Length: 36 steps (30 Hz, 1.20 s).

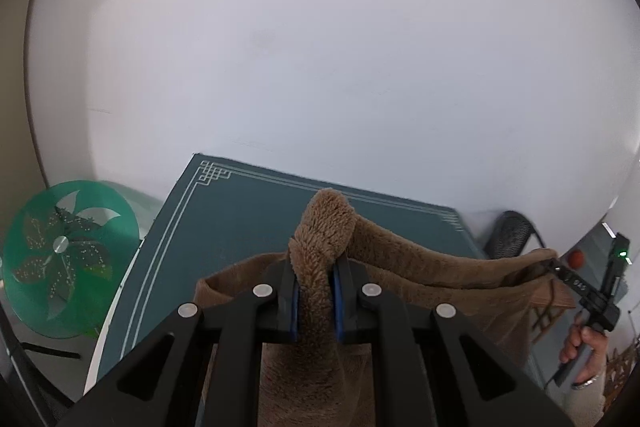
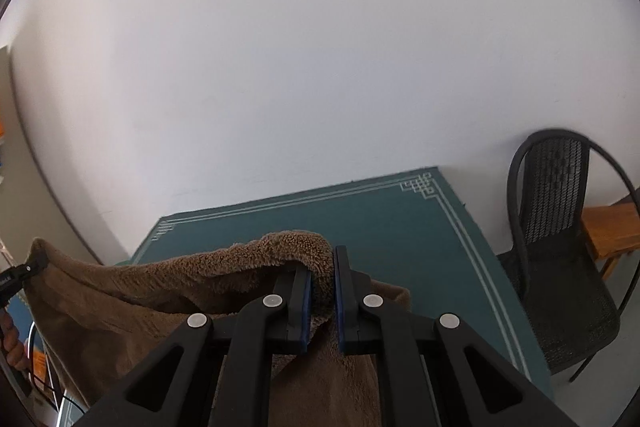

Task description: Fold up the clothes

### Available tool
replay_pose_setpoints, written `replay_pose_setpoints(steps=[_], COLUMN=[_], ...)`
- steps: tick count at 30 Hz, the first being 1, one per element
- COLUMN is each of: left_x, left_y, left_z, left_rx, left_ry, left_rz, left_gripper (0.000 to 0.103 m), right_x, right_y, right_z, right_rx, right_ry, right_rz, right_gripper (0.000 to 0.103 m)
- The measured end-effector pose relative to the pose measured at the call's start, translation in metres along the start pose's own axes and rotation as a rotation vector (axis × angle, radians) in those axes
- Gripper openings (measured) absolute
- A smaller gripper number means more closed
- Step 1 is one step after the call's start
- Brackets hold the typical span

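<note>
A brown fleecy garment (image 1: pixel 420 263) hangs stretched between both grippers above a dark green table cover (image 1: pixel 240 219). My left gripper (image 1: pixel 314 279) is shut on one bunched corner, which bulges up past the blue pads. Far right in the left wrist view, the right gripper (image 1: pixel 554 261) pinches the other corner, held by a hand (image 1: pixel 584 351). In the right wrist view my right gripper (image 2: pixel 322 279) is shut on the brown garment (image 2: pixel 180 287). The left gripper (image 2: pixel 38 261) grips the far corner at the left edge. The cloth's lower part is hidden behind the gripper bodies.
A green round ornament with leaf cut-outs (image 1: pixel 68 259) stands left of the table cover (image 2: pixel 400 227). A black mesh chair (image 2: pixel 556 239) sits at the right, with a wooden bench (image 2: pixel 612 227) behind it. A plain white wall (image 1: pixel 320 47) rises beyond the table.
</note>
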<state>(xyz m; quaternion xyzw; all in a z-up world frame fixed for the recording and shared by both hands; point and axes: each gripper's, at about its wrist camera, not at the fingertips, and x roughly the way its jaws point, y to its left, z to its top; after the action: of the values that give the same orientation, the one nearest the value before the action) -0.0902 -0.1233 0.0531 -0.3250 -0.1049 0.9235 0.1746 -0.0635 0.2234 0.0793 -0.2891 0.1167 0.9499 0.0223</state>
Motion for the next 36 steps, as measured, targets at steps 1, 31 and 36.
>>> replay_pose_setpoints(steps=[1,31,36], left_x=[0.013,0.127,0.151], left_y=[0.003,0.092,0.093], left_z=[0.001,-0.045,-0.048], left_rx=[-0.004,-0.124,-0.098], left_ry=[0.017,0.367,0.436], left_rz=[0.011,-0.007,-0.043], left_gripper=[0.015,0.079,0.079], right_x=[0.012,0.097,0.099], right_y=[0.000,-0.026,-0.039], right_z=[0.002,-0.035,-0.033], right_rx=[0.007,-0.079,-0.068], right_ry=[0.014,0.225,0.244], right_rz=[-0.005,0.126,0.190], right_gripper=[0.010,0.070,0.070])
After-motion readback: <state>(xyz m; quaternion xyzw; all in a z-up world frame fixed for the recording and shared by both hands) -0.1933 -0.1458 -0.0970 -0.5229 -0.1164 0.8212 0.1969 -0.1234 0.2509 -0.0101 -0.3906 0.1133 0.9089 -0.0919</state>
